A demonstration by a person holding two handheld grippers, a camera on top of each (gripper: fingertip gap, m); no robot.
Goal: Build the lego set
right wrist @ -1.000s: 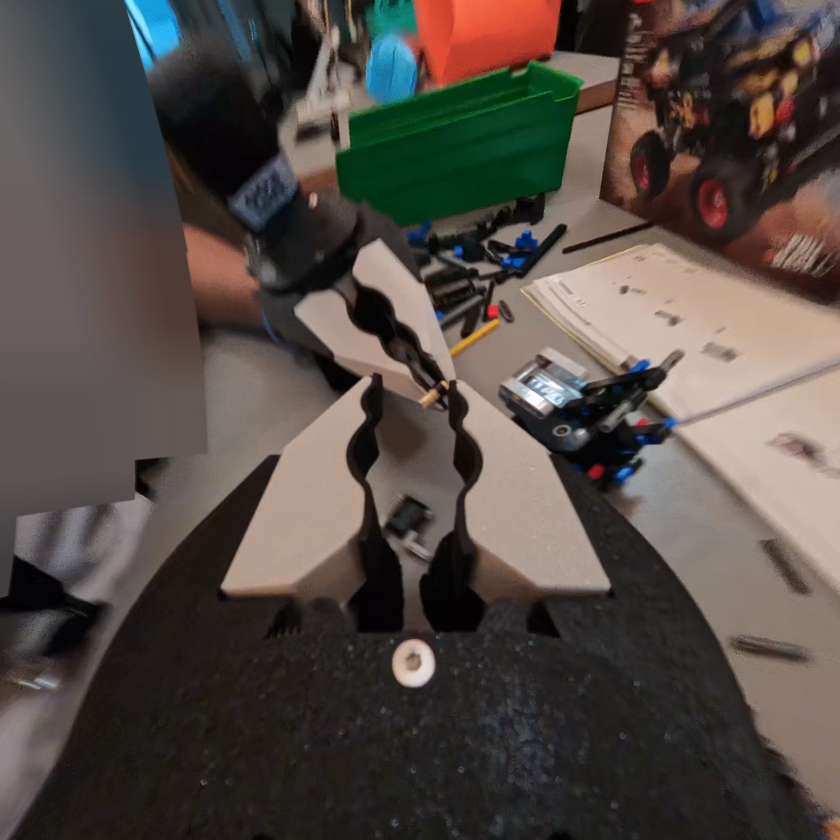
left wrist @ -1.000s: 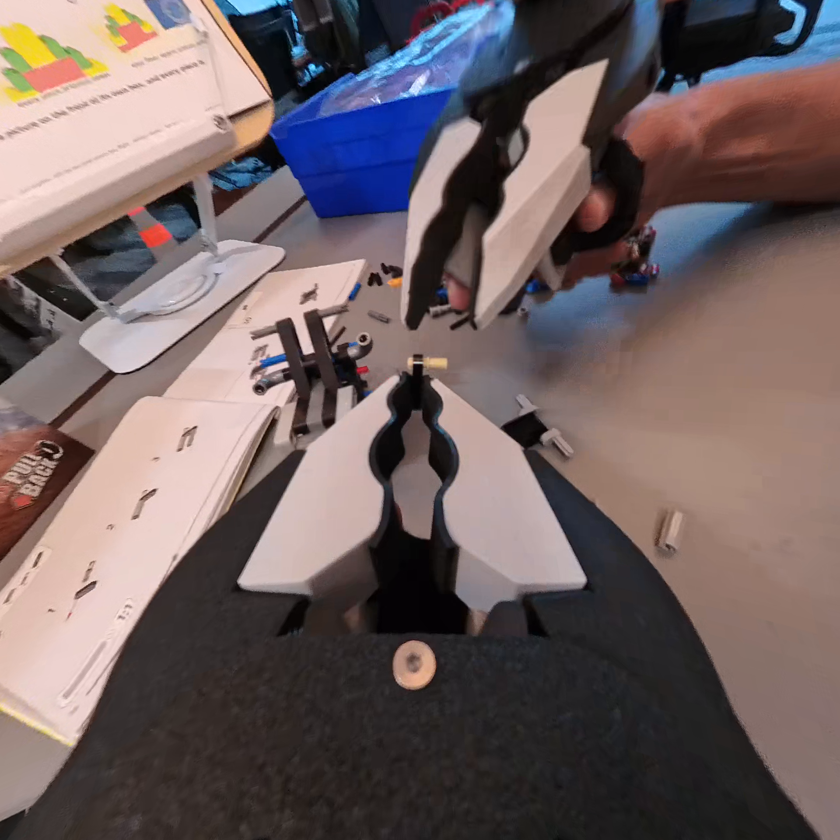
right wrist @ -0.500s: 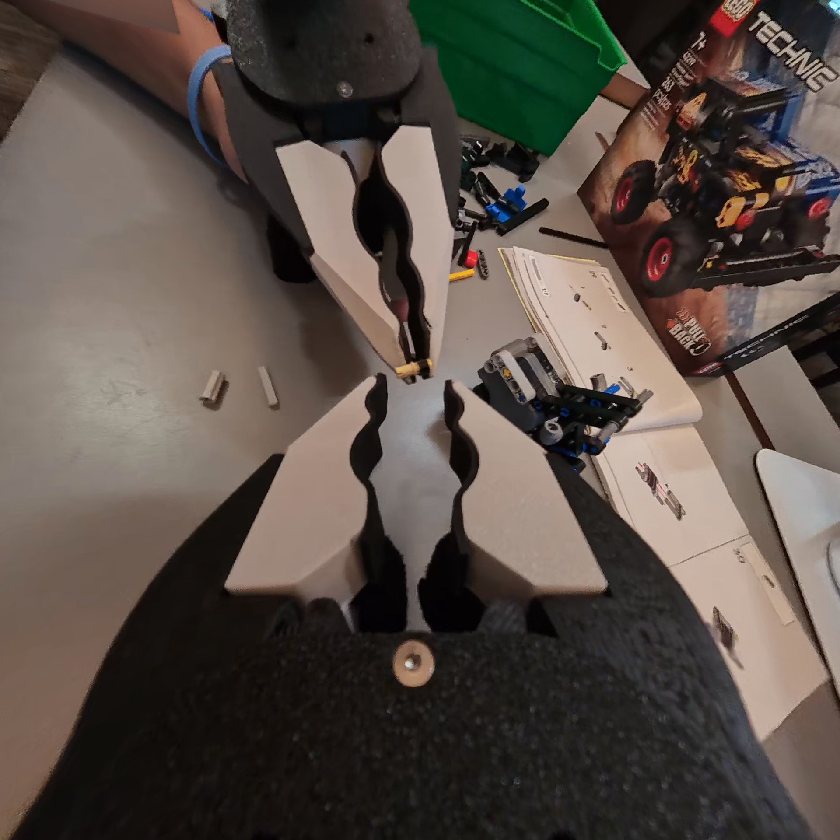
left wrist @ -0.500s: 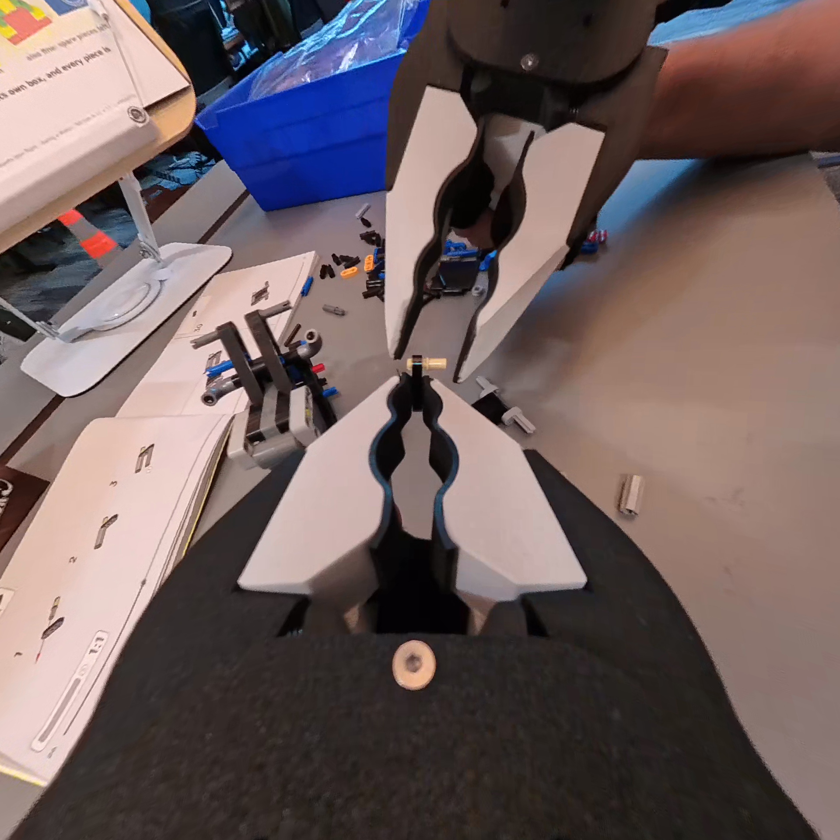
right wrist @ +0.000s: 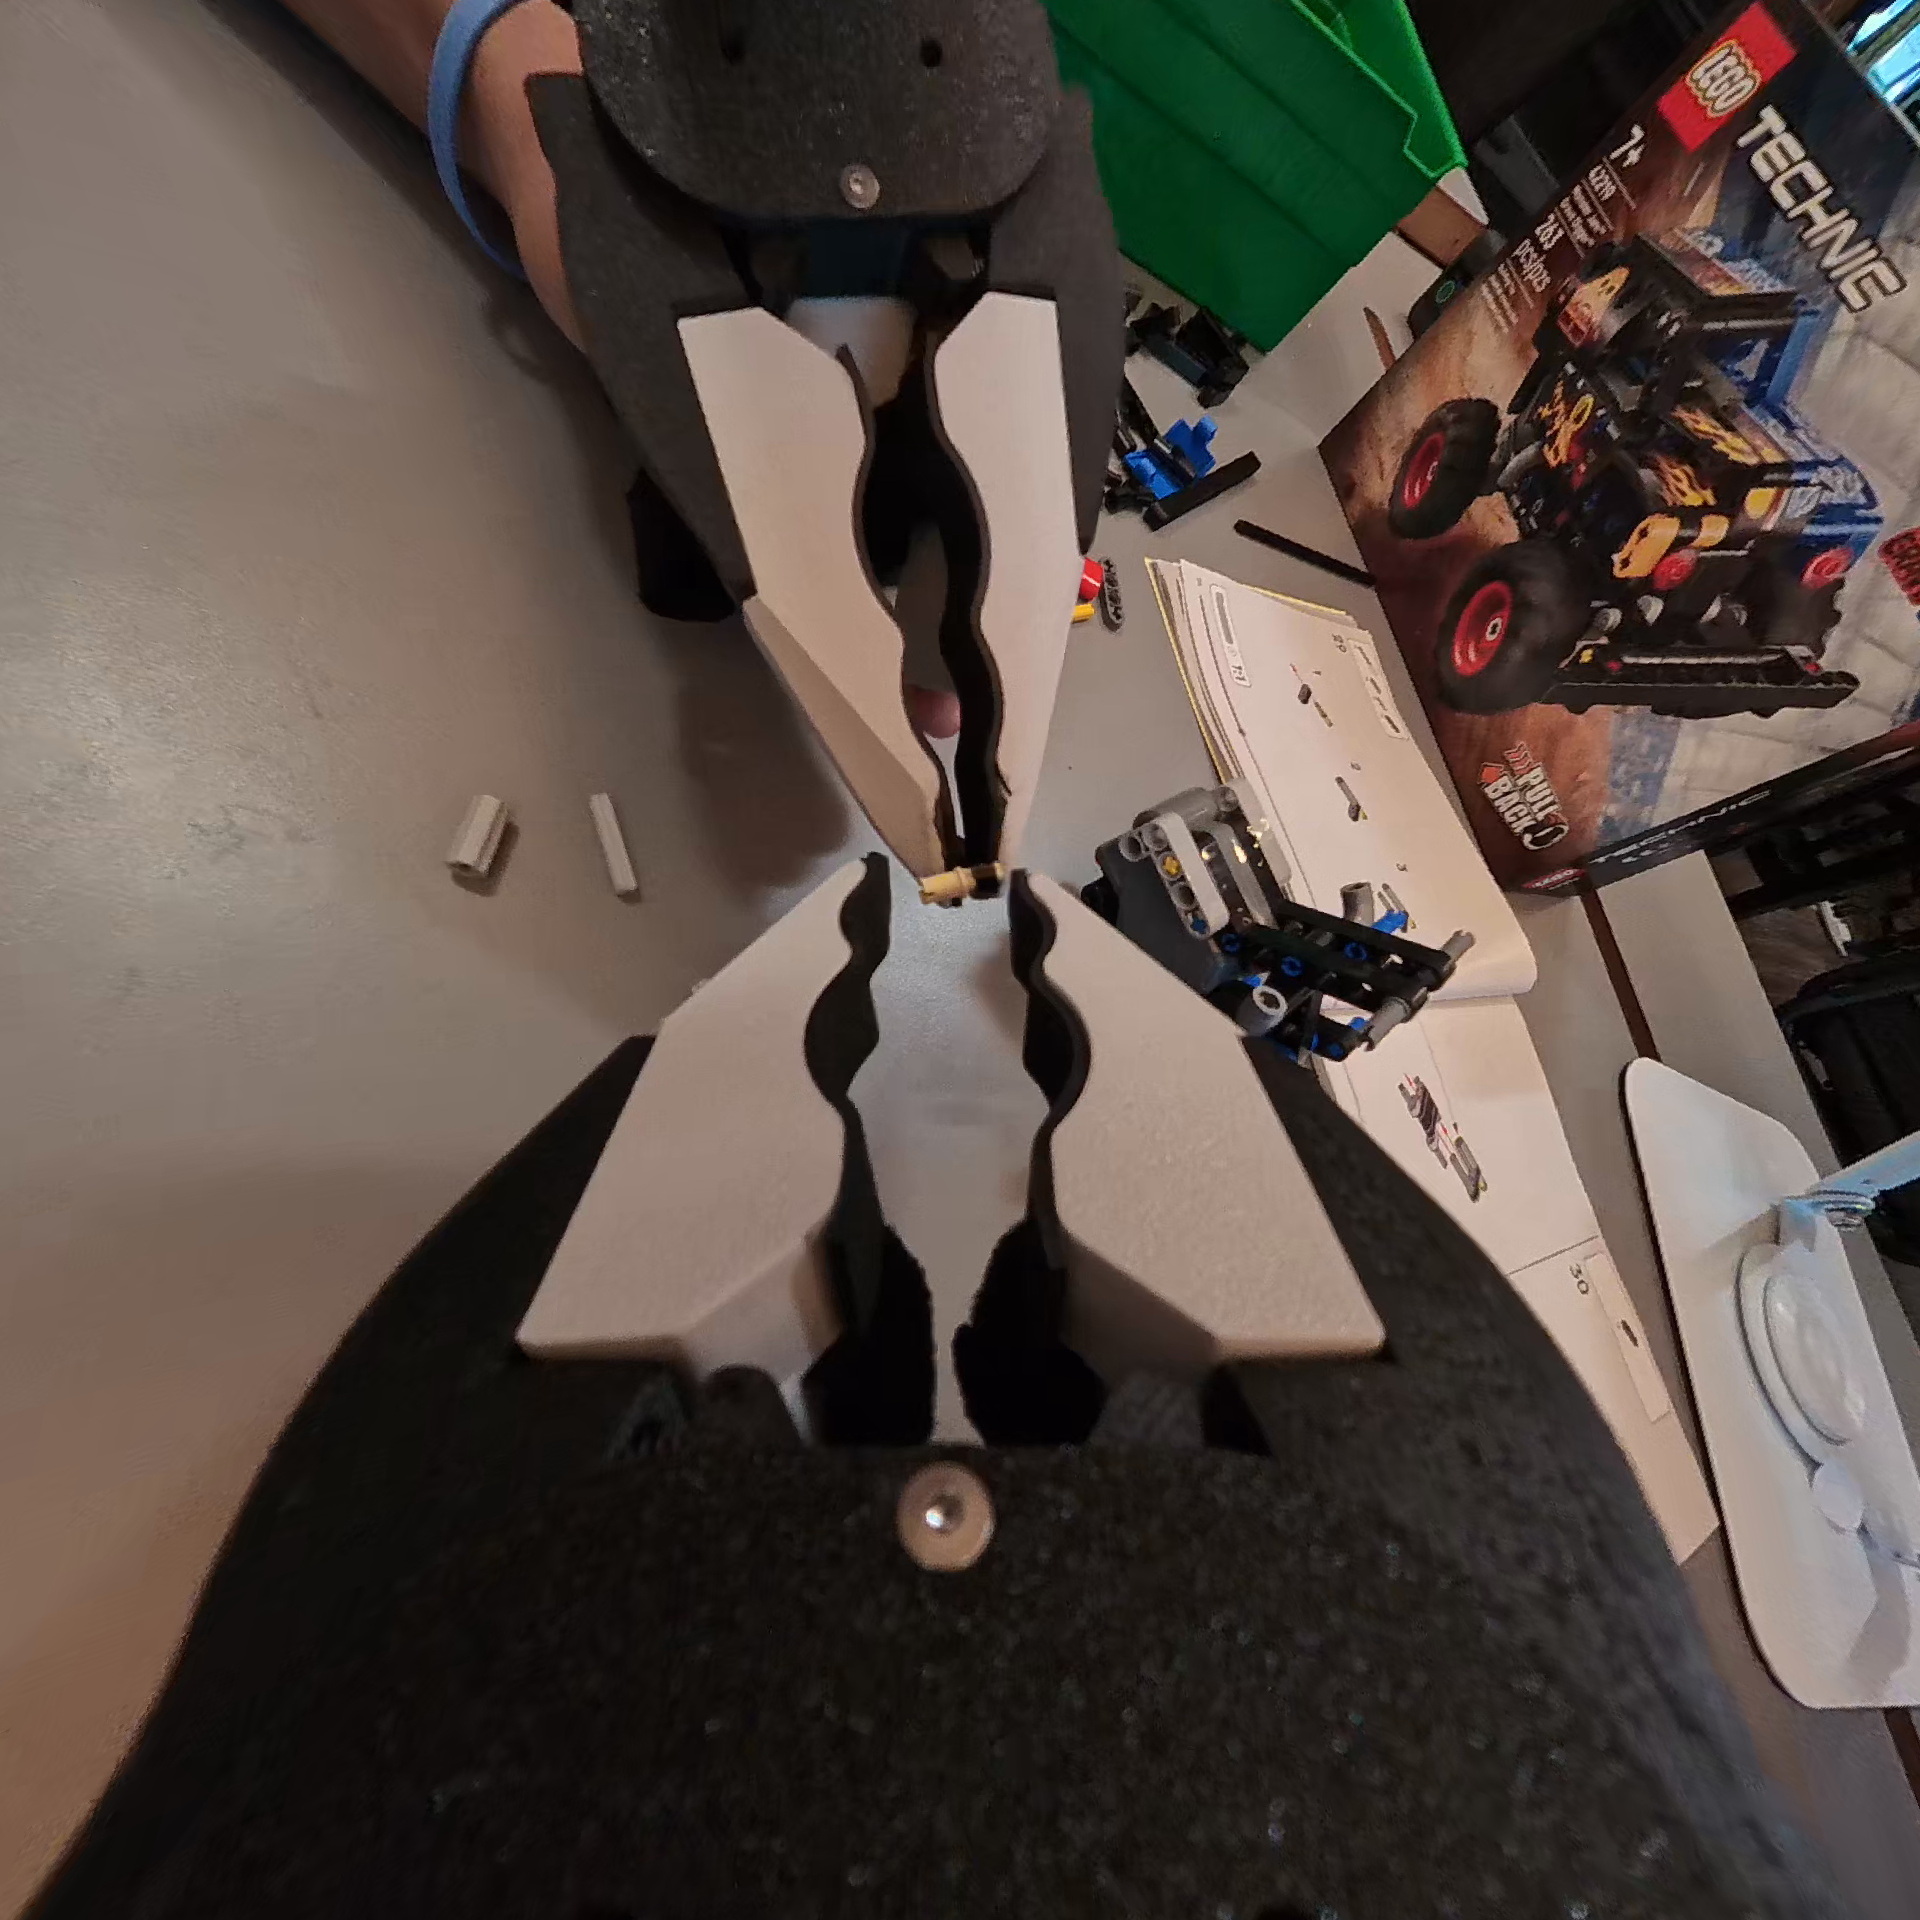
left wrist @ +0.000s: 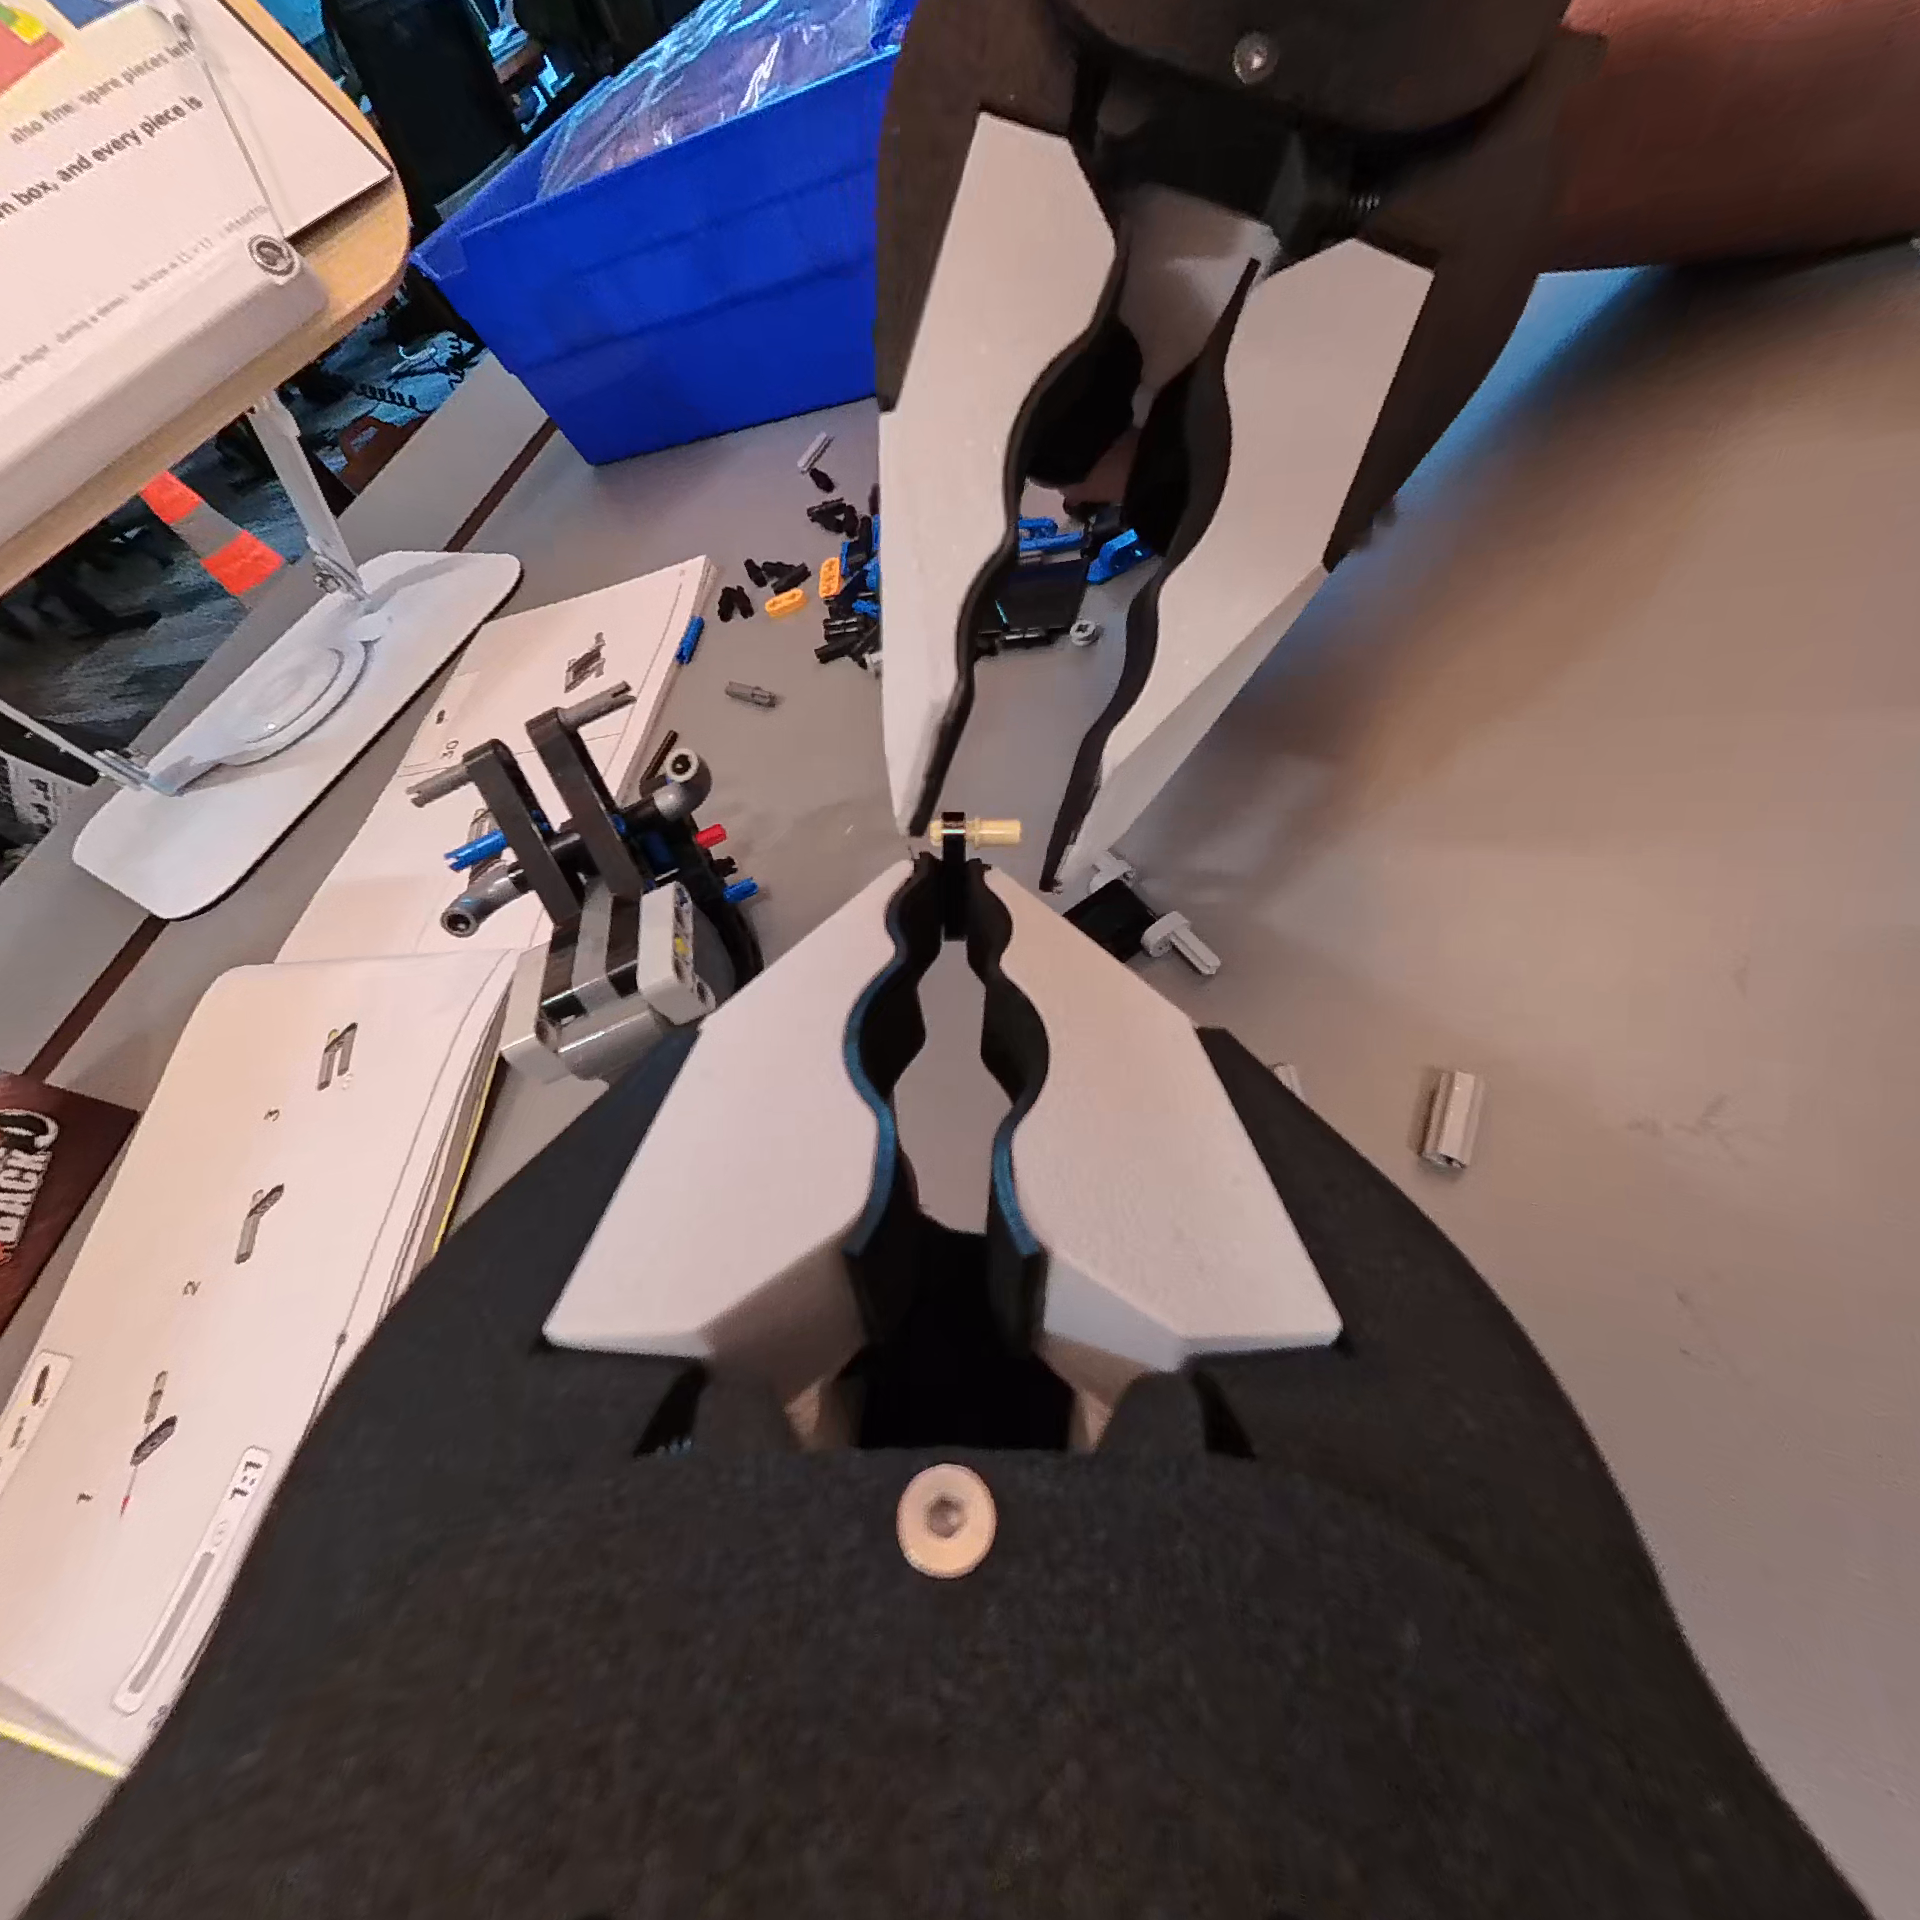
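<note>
While left tongs (left wrist: 948, 868) pinch a tan pin (left wrist: 975, 830), right tongs (right wrist: 948, 883) seemingly gape.

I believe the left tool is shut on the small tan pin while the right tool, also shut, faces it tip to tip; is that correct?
Not quite: the right tool is open, its fingers spread either side of the tan pin, as the right wrist view shows. The left tool is indeed shut on that pin, facing it tip to tip.

Blue bin (left wrist: 686, 281) – green bin (right wrist: 1236, 156) – white stand base (left wrist: 301, 717).
</note>
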